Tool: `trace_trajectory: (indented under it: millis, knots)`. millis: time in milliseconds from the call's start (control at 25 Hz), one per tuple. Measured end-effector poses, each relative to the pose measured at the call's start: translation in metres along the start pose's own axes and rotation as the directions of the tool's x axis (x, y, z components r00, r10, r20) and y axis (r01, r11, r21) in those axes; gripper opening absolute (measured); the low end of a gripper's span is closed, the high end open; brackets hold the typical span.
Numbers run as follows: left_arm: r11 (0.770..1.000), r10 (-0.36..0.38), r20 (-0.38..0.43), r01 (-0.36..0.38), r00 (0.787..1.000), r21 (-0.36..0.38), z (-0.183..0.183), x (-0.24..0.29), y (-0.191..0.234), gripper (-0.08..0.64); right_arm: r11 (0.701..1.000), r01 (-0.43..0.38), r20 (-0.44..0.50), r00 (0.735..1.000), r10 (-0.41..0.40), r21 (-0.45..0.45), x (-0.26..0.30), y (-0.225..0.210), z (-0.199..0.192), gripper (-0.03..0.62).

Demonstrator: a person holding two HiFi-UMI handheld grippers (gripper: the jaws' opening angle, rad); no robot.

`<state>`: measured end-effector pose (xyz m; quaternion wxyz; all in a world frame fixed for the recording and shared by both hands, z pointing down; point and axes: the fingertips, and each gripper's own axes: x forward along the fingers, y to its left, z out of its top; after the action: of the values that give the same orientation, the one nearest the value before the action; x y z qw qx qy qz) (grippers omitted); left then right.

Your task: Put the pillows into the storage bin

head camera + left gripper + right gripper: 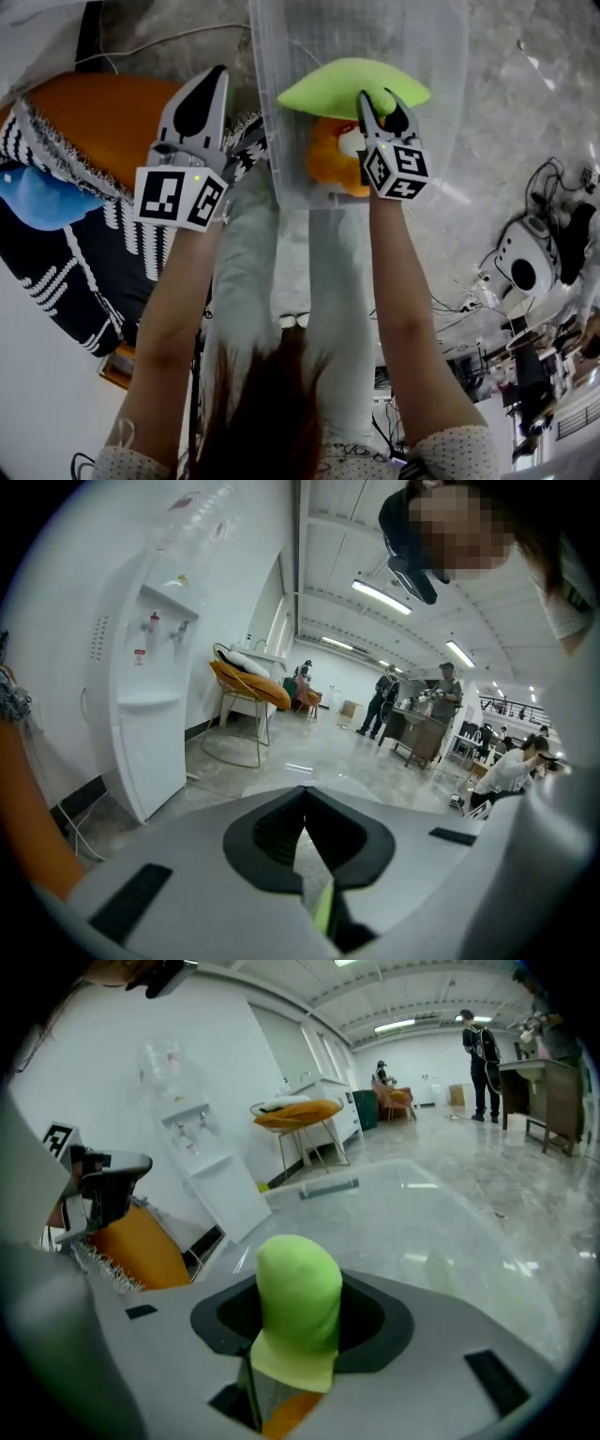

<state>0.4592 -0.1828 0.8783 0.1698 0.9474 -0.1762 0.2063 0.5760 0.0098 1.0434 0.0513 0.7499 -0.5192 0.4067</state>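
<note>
Over bin (281, 56), green pillow (347, 84) apparently in right hand-held gripper (380, 103)

Place: I am in a big work hall, like a lab.
Roof: high above me, with long lights (380, 595).
Floor: shiny grey stone (309, 761), with wires (547, 175) and a white machine (518, 258) on it.
By the wall: a water cooler (150, 696) and a chair (246, 691).
People: some people (382, 700) stand far off by work tables (424, 735).

I'm looking down on a pale marbled floor (530, 94). The clear storage bin (272, 94) stands on it, and to the right lie tangled cables (459, 305) and a white device (520, 258).
</note>
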Motion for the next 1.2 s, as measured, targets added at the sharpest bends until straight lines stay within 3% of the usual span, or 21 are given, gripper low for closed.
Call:
trace_trajectory:
  millis: [160, 320, 440, 600, 680, 840, 920, 960, 1080, 1200]
  knots:
    - [1.000, -0.017, -0.025, 0.017, 1.000, 0.026, -0.005, 0.001, -0.005, 0.003, 0.998, -0.020, -0.119, 0.993, 0.014, -0.055, -0.019, 0.021, -0.045, 0.200]
    - [1.000, -0.022, -0.020, 0.022, 1.000, 0.012, -0.015, -0.005, -0.008, 0.003, 0.998, 0.065, -0.241, 0.969, -0.061, 0.008, -0.056, 0.019, -0.104, 0.207]
    - [0.999, -0.038, -0.017, 0.038, 0.999, 0.021, -0.021, -0.005, -0.010, 0.003, 0.996, 0.093, -0.330, 0.940, -0.089, -0.002, -0.072, 0.019, -0.145, 0.227]
    - [0.999, -0.041, -0.010, 0.041, 0.999, 0.015, -0.013, -0.009, -0.011, 0.003, 0.997, 0.078, -0.312, 0.948, -0.068, 0.019, -0.085, 0.026, -0.141, 0.272]
    - [0.999, -0.039, 0.002, 0.039, 0.999, 0.010, -0.002, -0.013, -0.016, 0.003, 0.997, 0.053, -0.263, 0.964, -0.038, 0.049, -0.092, 0.031, -0.118, 0.278]
    - [0.999, -0.039, 0.029, 0.039, 0.999, 0.002, 0.020, -0.027, -0.028, 0.003, 1.000, 0.005, -0.143, 0.990, -0.002, 0.020, -0.105, 0.044, -0.051, 0.245]
    - [0.999, -0.035, 0.046, 0.035, 0.998, 0.008, 0.035, -0.036, -0.032, 0.003, 1.000, -0.008, -0.056, 0.998, 0.008, 0.014, -0.114, 0.050, -0.003, 0.205]
    - [0.999, -0.035, 0.056, 0.034, 0.998, 0.015, 0.045, -0.040, -0.035, 0.003, 0.999, -0.027, -0.008, 1.000, 0.027, 0.017, -0.121, 0.054, 0.025, 0.149]
    - [0.998, -0.040, 0.103, 0.035, 0.994, 0.044, 0.091, -0.055, -0.049, 0.003, 0.995, -0.086, 0.152, 0.984, 0.091, -0.041, -0.155, 0.073, 0.129, 0.030]
    - [0.995, -0.038, 0.158, 0.023, 0.987, 0.095, 0.150, -0.069, -0.060, 0.003, 0.985, -0.071, 0.303, 0.946, 0.117, -0.160, -0.199, 0.092, 0.237, 0.012]
